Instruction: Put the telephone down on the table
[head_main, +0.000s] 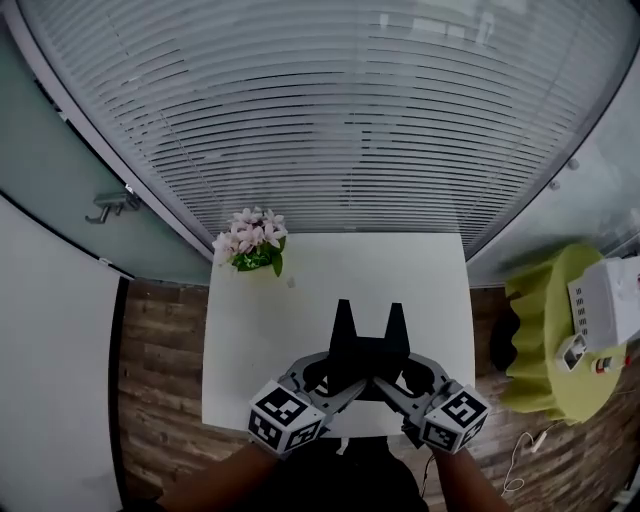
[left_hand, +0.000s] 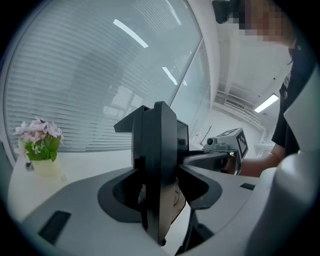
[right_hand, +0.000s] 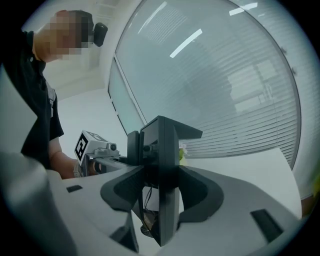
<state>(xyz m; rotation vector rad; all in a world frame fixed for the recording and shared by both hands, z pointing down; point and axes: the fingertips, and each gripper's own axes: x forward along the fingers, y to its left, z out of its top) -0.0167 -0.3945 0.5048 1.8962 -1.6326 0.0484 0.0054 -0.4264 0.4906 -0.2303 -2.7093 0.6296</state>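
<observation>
A small pot of pink flowers (head_main: 252, 240) stands at the far left corner of the white table (head_main: 420, 280), in front of a wall of slatted blinds (head_main: 330, 120). Over the table's near edge the two grippers come together, their marker cubes toward the person. The left gripper (left_hand: 158, 120) has its black jaws pressed flat against each other, with nothing held between them. The right gripper (right_hand: 161, 127) is just beside it, and its jaws are closed and empty in the same way. To the right, off the table and well apart from both grippers, a yellow-green round stool (head_main: 545, 340) stands on the wooden floor (head_main: 160, 360). On the stool lies a white boxy device that looks to be the telephone (head_main: 605, 300). It is partly cut off by the picture's edge and too small to make out clearly.
</observation>
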